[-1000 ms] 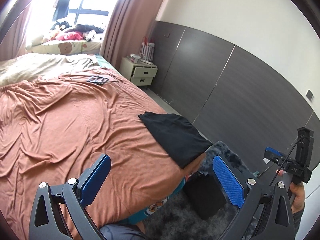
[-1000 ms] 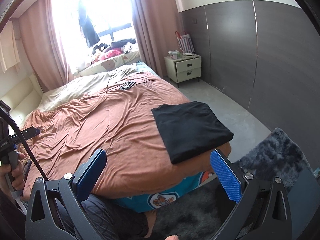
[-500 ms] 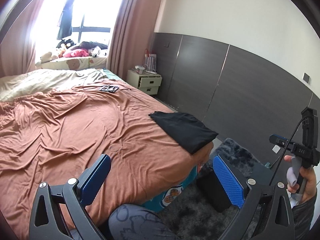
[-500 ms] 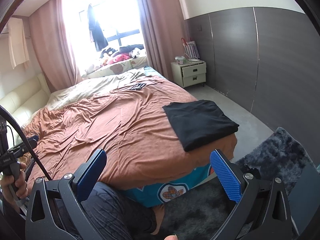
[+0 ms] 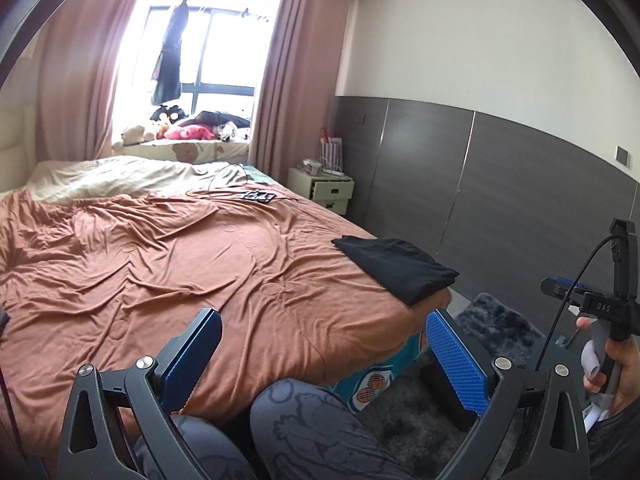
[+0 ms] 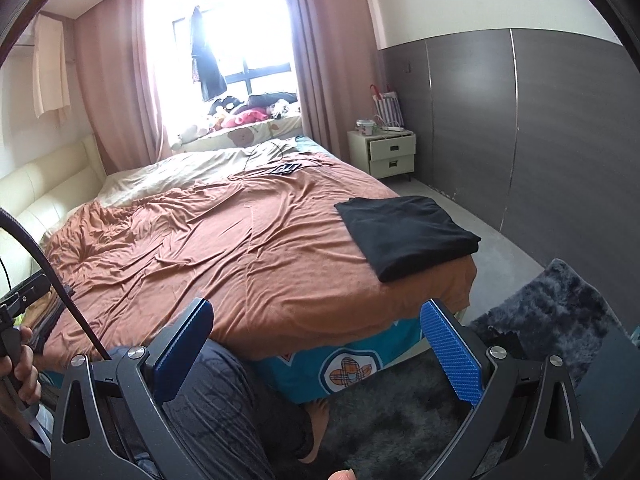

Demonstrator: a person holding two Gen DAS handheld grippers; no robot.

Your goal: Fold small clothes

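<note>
Both grippers had pulled back from the bed [image 6: 248, 248]; my left gripper [image 5: 332, 360] and right gripper [image 6: 320, 352] gaped wide, holding nothing. Folded black garment [image 6: 404, 236] lay at the bed's far right corner

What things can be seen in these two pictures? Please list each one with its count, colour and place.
folded garment: one, black, on the bed's near right corner
bedspread: one, rust-orange, wrinkled, covering the bed
nightstand: one, cream, top drawer partly open, by the dark wall panels
curtains: pink, both sides of the window
hanging garment: one, dark, at the window
soft toys: several, mixed colours, on the window ledge
rug: one, dark grey, shaggy, on the floor at the bed's right
legs: patterned grey trousers, at the bed's foot
left gripper: open, empty
right gripper: open, empty
</note>
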